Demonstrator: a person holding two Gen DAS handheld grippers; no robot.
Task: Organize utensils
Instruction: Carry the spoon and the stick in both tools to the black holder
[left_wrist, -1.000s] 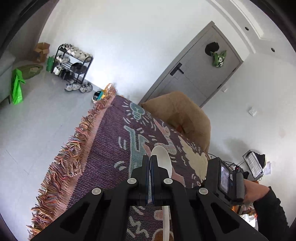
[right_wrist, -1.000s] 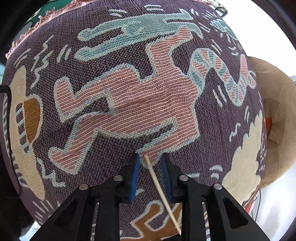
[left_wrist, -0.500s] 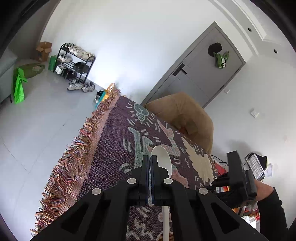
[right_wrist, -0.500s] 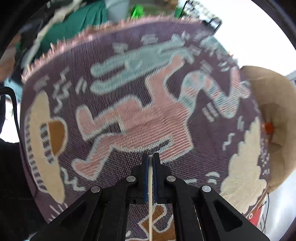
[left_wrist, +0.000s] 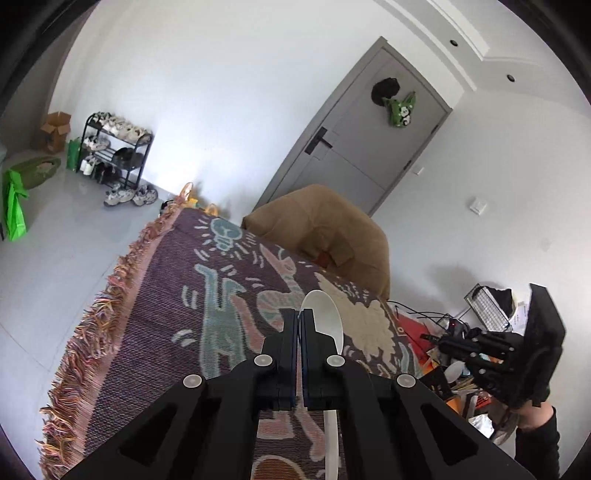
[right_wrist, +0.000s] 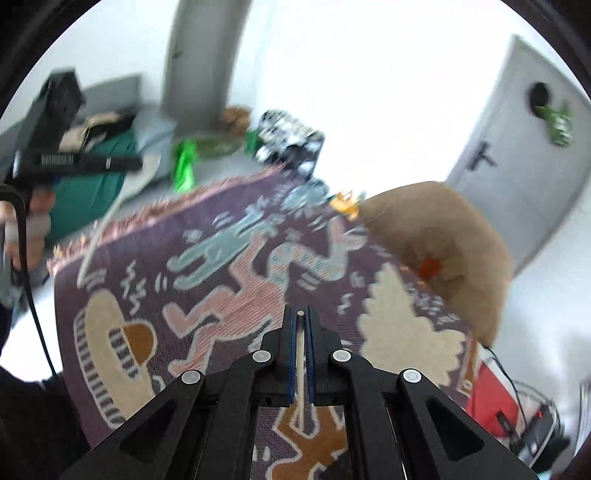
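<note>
A white spoon (left_wrist: 325, 325) is clamped between the closed jaws of the left gripper (left_wrist: 298, 317), its bowl sticking out past the tips and its handle running back under the gripper body. A thin wooden chopstick (right_wrist: 301, 354) is pinched lengthwise between the closed jaws of the right gripper (right_wrist: 301, 314), its blunt end showing at the fingertips. Both grippers are held above a purple patterned blanket (left_wrist: 159, 295) with a fringed edge, which covers the counter. At the counter's far side stands a brown padded chair (left_wrist: 332, 229). A grey door (left_wrist: 369, 147) and a shoe rack (left_wrist: 114, 147) stand along the white wall. The right-wrist view is blurred.
</note>
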